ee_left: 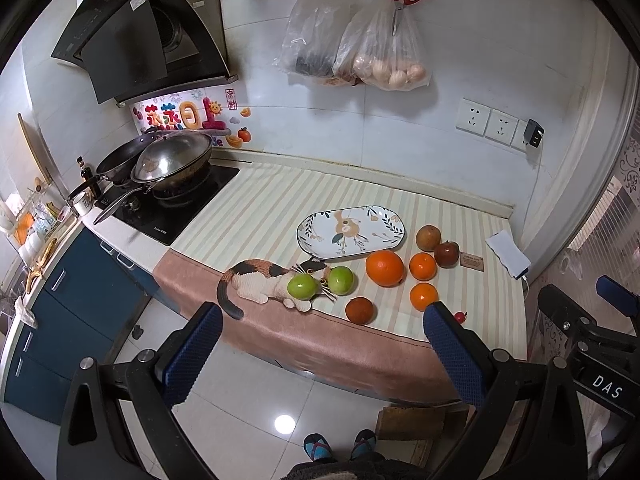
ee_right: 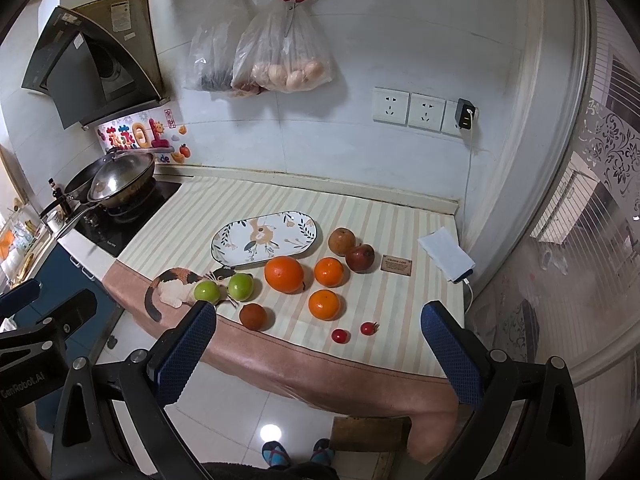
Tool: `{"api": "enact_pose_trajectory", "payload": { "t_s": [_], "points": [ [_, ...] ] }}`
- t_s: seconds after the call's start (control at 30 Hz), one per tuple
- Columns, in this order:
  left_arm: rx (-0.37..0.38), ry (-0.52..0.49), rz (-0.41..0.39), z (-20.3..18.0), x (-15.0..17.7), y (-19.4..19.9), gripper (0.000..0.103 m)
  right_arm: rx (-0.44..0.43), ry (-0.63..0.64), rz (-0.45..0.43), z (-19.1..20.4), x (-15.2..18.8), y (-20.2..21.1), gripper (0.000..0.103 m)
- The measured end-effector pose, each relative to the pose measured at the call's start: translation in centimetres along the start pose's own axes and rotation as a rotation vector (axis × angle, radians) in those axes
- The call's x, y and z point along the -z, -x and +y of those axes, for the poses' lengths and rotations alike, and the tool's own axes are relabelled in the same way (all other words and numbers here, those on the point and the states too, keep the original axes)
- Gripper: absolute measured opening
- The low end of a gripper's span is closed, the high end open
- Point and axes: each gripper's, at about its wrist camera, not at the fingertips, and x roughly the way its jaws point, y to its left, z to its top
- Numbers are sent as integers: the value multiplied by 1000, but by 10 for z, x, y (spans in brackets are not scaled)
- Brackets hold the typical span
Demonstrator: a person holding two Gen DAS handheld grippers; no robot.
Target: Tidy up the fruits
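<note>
Ten fruits on striped cloth (ee_right: 360,216) over kitchen counter, all located w/ ref. to oval floral plate (ee_right: 228,240), which holds nothing. Item 1: large orange (ee_right: 284,274), just in front of plate's front rim. Items 2–3: two smaller oranges, one (ee_right: 329,271) right of large orange, the other (ee_right: 325,304) nearer the counter edge. Item 4: brown pear-like fruit (ee_right: 342,241), just right of plate's right end. Item 5: dark red apple (ee_right: 360,257), touching or nearly touching item 4, on its right. Items 6–7: two green apples (ee_right: 207,291) (ee_right: 240,286), front-left of plate, against head of a calico cat figure (ee_right: 176,286) lying at cloth's brown border. Item 8: dark orange-brown round fruit (ee_right: 253,316), front of plate, near counter edge. Items 9–10: two small red fruits (ee_right: 340,335) (ee_right: 369,328), far front-right of plate, apart from each other. Misc.: small brown card (ee_right: 396,265) and white folded pack (ee_right: 446,253), well right of plate. Left gripper (ee_left: 322,324): jaws spread wide, nothing held, off counter's front edge, front of plate. Right gripper (ee_right: 318,324): same, wide apart, nothing held, above counter's front edge.
</note>
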Motion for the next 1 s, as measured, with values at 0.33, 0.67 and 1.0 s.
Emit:
{"api": "enact_pose_trajectory", "payload": {
  "t_s": [0.33,0.67,1.0],
  "points": [
    [-1,0,-1,-1,-1,-1,103,0,-5,-7,0,-1,0,103],
    [2,-7,-3,-2,-17,-7,103,-1,-9,-10,2,-3,0,103],
    [24,-21,-3,0,-17,-11,103,-20,-82,-9,6,-2,-3,103]
  ]
}}
